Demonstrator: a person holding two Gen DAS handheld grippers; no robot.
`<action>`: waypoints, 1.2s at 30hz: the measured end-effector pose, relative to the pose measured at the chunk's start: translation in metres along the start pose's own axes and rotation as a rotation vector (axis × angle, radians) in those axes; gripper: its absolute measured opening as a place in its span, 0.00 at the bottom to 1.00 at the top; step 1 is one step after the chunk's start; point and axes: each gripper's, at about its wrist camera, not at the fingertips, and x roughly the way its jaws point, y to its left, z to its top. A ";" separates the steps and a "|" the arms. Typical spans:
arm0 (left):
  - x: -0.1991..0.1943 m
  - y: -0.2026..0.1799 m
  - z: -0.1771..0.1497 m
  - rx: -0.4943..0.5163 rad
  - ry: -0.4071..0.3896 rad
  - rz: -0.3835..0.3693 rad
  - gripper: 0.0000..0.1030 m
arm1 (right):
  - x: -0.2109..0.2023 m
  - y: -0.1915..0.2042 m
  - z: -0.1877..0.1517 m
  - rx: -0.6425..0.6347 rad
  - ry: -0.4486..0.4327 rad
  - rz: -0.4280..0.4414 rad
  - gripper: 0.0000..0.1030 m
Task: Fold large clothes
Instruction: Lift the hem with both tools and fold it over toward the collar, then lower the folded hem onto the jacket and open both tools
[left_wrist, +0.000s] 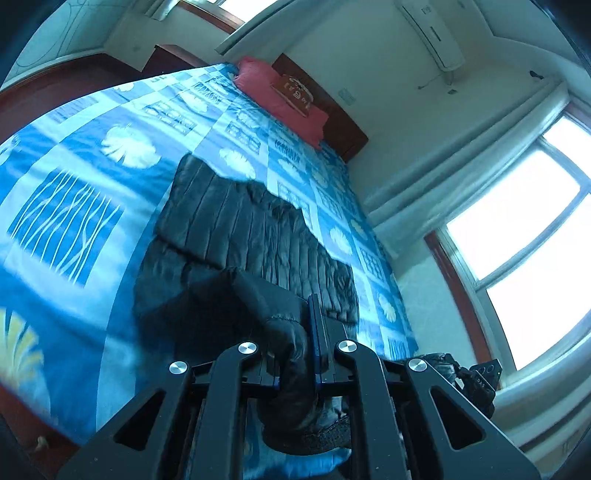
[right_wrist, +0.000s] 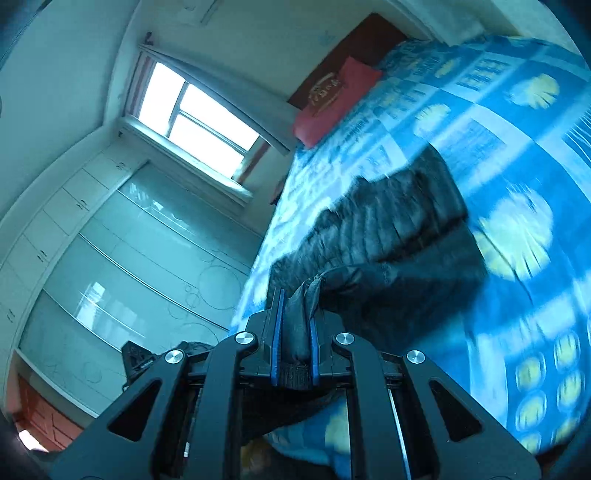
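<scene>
A black quilted puffer jacket (left_wrist: 236, 229) lies spread on the bed (one sleeve folded across its body)

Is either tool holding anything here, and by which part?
Both are. The left tool is shut on a sleeve cuff of the black puffer jacket; the right tool pinches another cuff or edge of it. The jacket lies on the blue bedspread.

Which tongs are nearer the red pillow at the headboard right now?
Cannot tell. Both the left tongs and the right tongs are shut on the black jacket near the bed's foot, far from the red pillow.
</scene>
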 end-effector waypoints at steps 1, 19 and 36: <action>0.009 0.001 0.013 -0.003 -0.006 0.001 0.11 | 0.011 -0.001 0.015 0.002 -0.003 0.014 0.11; 0.221 0.101 0.133 -0.127 0.114 0.180 0.11 | 0.229 -0.150 0.138 0.250 0.060 -0.156 0.11; 0.228 0.109 0.139 -0.129 0.135 0.124 0.30 | 0.248 -0.198 0.127 0.292 0.054 -0.186 0.35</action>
